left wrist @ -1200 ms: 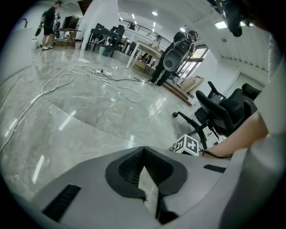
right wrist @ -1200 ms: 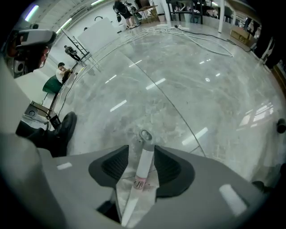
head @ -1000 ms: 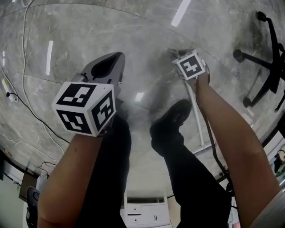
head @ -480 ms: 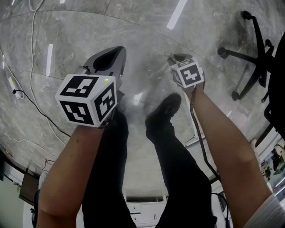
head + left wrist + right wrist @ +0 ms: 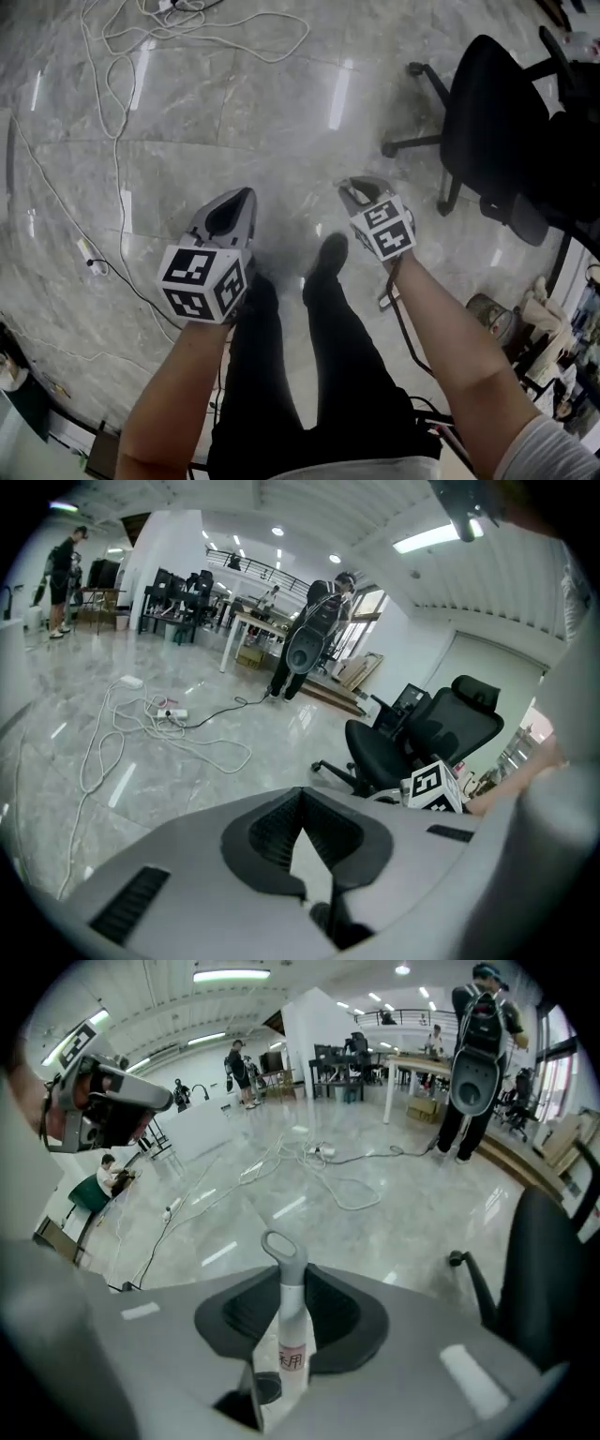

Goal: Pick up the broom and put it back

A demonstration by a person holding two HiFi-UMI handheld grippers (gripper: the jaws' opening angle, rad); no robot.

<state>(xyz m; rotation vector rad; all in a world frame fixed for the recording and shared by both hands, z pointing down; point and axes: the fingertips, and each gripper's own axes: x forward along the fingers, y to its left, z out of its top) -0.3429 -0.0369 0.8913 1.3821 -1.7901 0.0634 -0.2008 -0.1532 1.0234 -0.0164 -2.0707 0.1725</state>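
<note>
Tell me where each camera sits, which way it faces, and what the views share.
Head view: on the person's head, facing steeply down at the marble floor; shows both forearms, legs, left gripper, right gripper.
Left gripper view: on the left gripper, facing along its touching, empty jaws across the hall; shows the right gripper's marker cube.
Right gripper view: on the right gripper, facing along jaws closing on the broom handle.
Shared: all three see the office chair and floor cables.
</note>
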